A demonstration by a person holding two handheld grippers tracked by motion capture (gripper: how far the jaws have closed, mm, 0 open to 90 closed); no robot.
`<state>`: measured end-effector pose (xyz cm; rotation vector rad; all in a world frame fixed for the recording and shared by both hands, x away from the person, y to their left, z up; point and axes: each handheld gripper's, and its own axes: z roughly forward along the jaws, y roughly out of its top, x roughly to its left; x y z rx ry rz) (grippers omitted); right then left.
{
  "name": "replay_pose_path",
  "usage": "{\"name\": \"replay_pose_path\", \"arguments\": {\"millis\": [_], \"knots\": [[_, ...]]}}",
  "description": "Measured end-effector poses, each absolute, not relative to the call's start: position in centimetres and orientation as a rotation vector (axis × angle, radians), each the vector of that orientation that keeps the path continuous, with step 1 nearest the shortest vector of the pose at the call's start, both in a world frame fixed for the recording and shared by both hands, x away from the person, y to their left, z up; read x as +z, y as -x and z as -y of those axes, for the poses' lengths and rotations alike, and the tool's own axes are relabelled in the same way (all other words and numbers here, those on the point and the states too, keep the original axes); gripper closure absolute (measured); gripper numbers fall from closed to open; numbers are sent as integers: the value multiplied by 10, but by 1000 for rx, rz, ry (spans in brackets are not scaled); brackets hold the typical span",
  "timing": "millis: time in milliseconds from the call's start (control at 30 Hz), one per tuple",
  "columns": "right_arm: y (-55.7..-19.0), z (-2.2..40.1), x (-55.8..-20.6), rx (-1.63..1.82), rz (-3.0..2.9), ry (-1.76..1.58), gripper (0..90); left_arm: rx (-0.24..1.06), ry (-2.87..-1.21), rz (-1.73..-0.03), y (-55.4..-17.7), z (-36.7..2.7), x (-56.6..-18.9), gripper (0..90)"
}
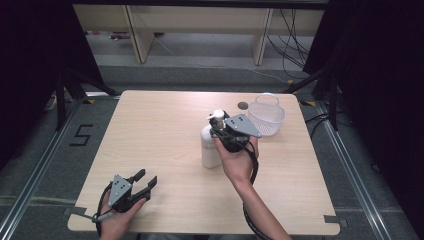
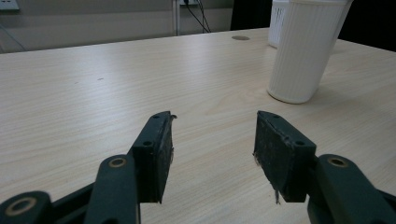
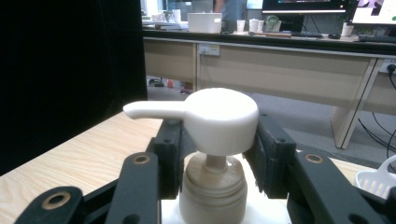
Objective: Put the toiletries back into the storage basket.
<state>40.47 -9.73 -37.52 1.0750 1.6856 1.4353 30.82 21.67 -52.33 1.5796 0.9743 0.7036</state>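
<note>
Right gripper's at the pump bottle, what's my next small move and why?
Probably close the right gripper a little more: its jaws flank the pump head of the white pump bottle, seemingly not clamped yet. Keep the left gripper parked.

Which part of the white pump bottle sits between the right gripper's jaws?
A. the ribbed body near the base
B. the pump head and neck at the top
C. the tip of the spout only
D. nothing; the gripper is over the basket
B: in the right gripper view, the right gripper has a jaw on either side of the pump head and neck of the bottle.
</note>
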Motion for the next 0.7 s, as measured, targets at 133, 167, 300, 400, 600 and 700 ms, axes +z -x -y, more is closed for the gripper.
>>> {"name": "replay_pose_path", "arguments": {"millis": [133,167,300,400,600,700], "knots": [[-404,97,-375,1433,-1684,-1075,600,703,-1580,-974,-308,-217,-523,463],[-403,98,-374,1425,-1686,-1082,601,703,-1580,-973,-308,-217,-523,462],[-403,99,-375,1426,-1672,-1081,601,703,-1579,-973,-308,-217,-523,463],[-403,100,-375,1430,-1670,-1086,601,703,-1582,-972,-308,-217,-523,463],[-400,104,-371,1447,-1651,-1079,602,704,-1583,-972,-308,-217,-523,463],[-400,107,-369,1453,-1650,-1074,602,705,-1590,-975,-308,-217,-523,463]]}}
